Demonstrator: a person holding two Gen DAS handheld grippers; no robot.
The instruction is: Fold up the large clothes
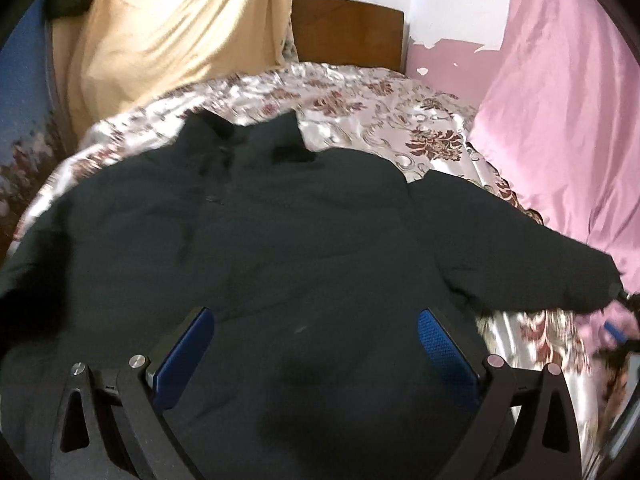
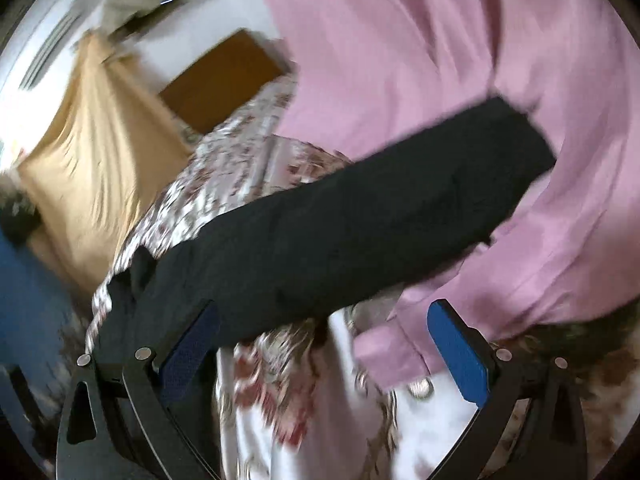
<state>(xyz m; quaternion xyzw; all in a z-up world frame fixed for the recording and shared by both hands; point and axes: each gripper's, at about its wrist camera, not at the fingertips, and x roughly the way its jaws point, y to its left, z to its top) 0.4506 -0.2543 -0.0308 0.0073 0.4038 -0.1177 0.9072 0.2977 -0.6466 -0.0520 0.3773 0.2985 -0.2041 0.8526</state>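
Observation:
A large dark jacket (image 1: 260, 232) lies spread on the floral bedspread (image 1: 360, 108), collar at the far side, one sleeve (image 1: 520, 252) stretched to the right. My left gripper (image 1: 316, 344) is open and empty, hovering over the jacket's lower body. In the right wrist view the sleeve (image 2: 380, 224) runs diagonally across the frame, its cuff (image 2: 516, 148) toward the pink cloth. My right gripper (image 2: 324, 344) is open and empty just below the sleeve; it shows faintly at the far right edge of the left wrist view (image 1: 620, 320). The right view is motion-blurred.
A pink sheet (image 1: 560, 128) hangs along the right side of the bed. A yellow cloth (image 1: 168, 36) hangs at the back left. A brown wooden headboard (image 1: 344, 32) stands at the far end. A blue surface (image 1: 24, 92) is at the left.

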